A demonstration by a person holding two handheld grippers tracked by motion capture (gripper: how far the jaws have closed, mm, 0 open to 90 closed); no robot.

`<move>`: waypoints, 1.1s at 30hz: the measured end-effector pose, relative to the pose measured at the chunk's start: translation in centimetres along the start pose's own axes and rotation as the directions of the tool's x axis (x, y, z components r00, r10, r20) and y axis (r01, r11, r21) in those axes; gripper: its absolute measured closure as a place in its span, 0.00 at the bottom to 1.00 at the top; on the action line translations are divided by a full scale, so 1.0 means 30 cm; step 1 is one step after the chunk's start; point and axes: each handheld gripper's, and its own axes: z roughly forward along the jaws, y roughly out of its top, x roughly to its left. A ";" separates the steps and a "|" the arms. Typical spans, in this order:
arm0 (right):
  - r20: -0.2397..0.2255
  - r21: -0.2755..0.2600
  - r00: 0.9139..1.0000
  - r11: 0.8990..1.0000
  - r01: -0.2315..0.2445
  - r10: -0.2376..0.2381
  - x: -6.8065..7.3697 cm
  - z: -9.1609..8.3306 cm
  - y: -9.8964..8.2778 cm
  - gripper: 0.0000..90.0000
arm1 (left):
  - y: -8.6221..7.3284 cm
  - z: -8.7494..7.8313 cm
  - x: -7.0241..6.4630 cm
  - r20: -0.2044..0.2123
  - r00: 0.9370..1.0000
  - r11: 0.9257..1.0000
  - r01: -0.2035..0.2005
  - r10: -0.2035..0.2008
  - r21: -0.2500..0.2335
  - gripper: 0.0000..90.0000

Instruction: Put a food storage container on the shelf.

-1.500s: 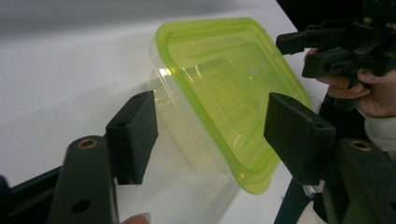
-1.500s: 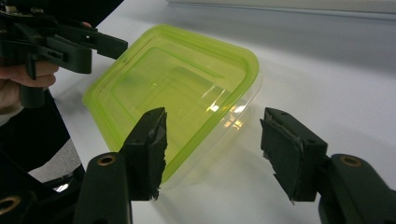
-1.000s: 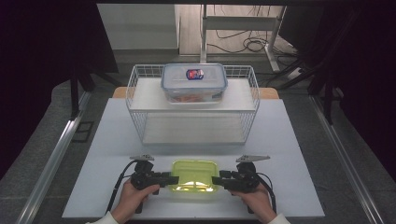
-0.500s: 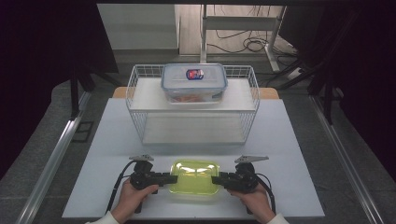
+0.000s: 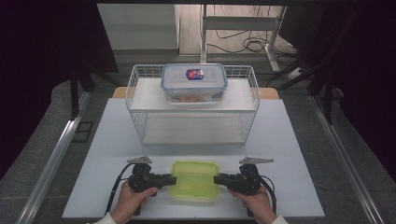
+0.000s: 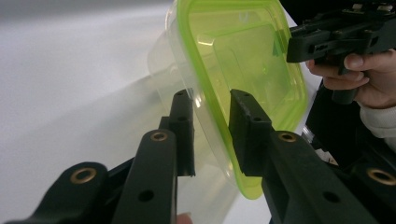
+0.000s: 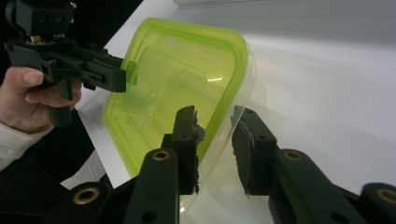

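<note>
Front and centre on the white table [image 5: 289, 140], close to the person's edge, sits a clear container [image 5: 194, 181] with a lime-green lid [image 6: 243, 70], and both tools are on it, one at each short end. Through the lid I can make out nothing inside; the tub looks hollow and see-through. The left gripper [image 5: 169, 180] comes in from the left, and in the left gripper view its jaws have just been closing with the green rim and the clear wall of the tub between them, one pad on top of the lid, the other along the wall below; they look snug against it, gripping that end. The right gripper [image 5: 220, 179] mirrors it from the other end, jaws likewise just closing, the lid's edge and the clear wall between its two pads; the upper pad sits on the green rim, and whether the other pad fully touches I cannot tell for sure, though it looks like a hold. Each tool rests in a hand [image 5: 133, 199] rising from the bottom edge. Further back stands a white wire basket [image 5: 140, 100], and on its upper level sits a second clear container [image 5: 194, 83] with a blue-and-red label on its lid and something pale orange inside, too blurred to name. Beyond the table lies grey floor [image 5: 56, 121], with cables [image 5: 238, 45] trailing near a metal stand [image 5: 243, 23], dark curtains at both sides.
</note>
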 end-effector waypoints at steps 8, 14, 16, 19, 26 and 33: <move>-0.020 -0.013 1.000 1.000 -0.023 0.022 0.002 -0.012 -0.004 0.86 | -0.015 -0.011 -0.005 0.022 1.000 1.000 0.008 -0.008 -0.018 0.85; -0.037 -0.017 0.999 0.999 -0.028 0.027 0.003 -0.019 -0.003 0.90 | -0.016 -0.018 -0.014 -0.001 1.000 1.000 -0.005 0.005 -0.027 0.89; -0.040 -0.015 0.999 1.000 -0.025 0.024 0.004 -0.020 -0.003 0.90 | -0.016 -0.019 -0.014 -0.004 1.000 1.000 -0.009 0.009 -0.028 0.90; -0.038 -0.016 0.999 1.000 -0.020 0.019 0.007 -0.021 -0.003 0.90 | -0.016 -0.020 -0.012 -0.001 1.000 1.000 -0.013 0.013 -0.028 0.90; -0.044 -0.015 0.999 1.000 -0.017 0.016 0.009 -0.023 -0.003 0.90 | -0.018 -0.026 -0.025 -0.017 0.999 0.999 -0.041 0.040 -0.033 0.90; -0.056 -0.045 0.998 0.999 0.013 -0.015 0.026 -0.042 0.013 0.90 | -0.002 -0.053 -0.059 -0.035 0.995 0.994 -0.094 0.092 -0.062 0.90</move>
